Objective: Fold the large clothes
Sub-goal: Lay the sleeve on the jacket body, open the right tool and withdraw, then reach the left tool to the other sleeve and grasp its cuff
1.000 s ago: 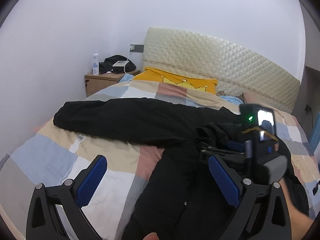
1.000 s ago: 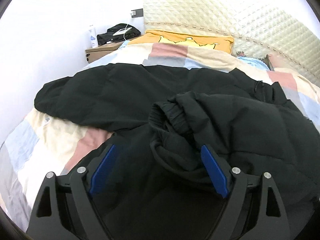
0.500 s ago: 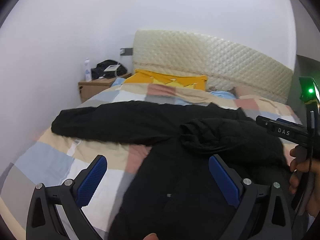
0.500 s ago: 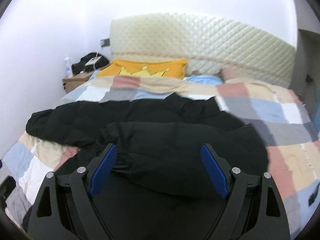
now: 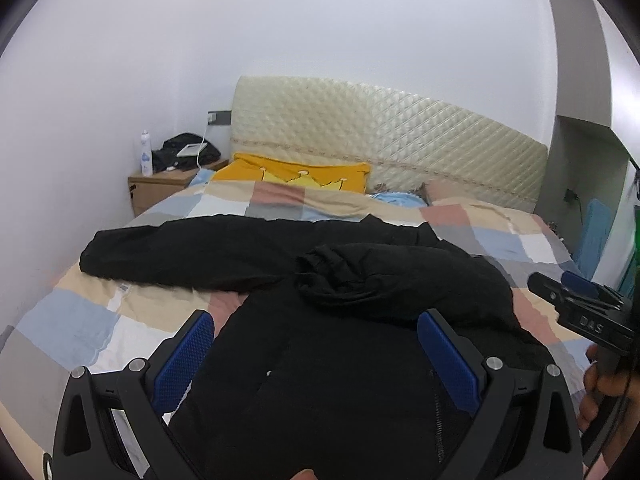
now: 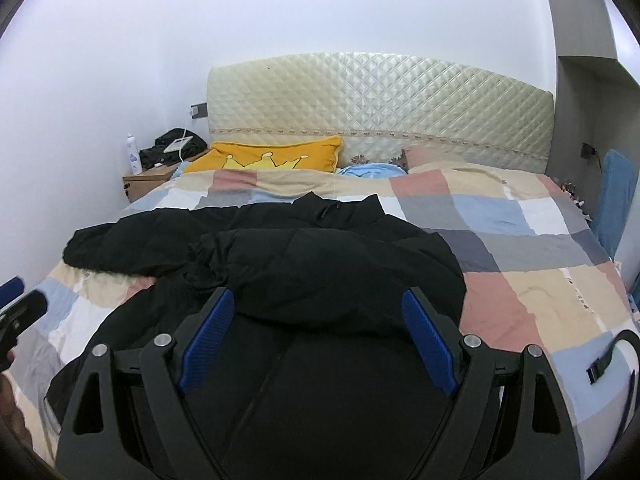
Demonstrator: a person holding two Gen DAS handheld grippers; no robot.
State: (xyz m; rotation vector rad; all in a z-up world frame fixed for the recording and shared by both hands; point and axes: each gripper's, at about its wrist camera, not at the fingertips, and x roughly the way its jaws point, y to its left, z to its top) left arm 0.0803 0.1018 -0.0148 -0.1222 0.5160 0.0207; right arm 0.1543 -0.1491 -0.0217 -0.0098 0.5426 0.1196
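A large black padded jacket (image 5: 320, 344) lies spread on the checked bedspread (image 5: 80, 320); it also shows in the right wrist view (image 6: 320, 264). Its right sleeve (image 5: 400, 276) is folded across the body, cuff toward the left. Its left sleeve (image 5: 180, 256) stretches out to the left. My left gripper (image 5: 316, 352) is open and empty, held above the jacket's lower body. My right gripper (image 6: 316, 328) is open and empty, above the jacket's middle; it also shows at the right edge of the left wrist view (image 5: 576, 300).
A quilted cream headboard (image 6: 380, 104) stands at the far end, with a yellow pillow (image 6: 264, 158) in front. A wooden nightstand (image 5: 164, 188) with a bottle and black items stands at the far left. Bare bedspread (image 6: 540, 260) lies right of the jacket.
My right gripper let go of the right sleeve's cuff and drew back to the right. Both grippers pulled back and up from the jacket. The sleeve now lies folded across the body.
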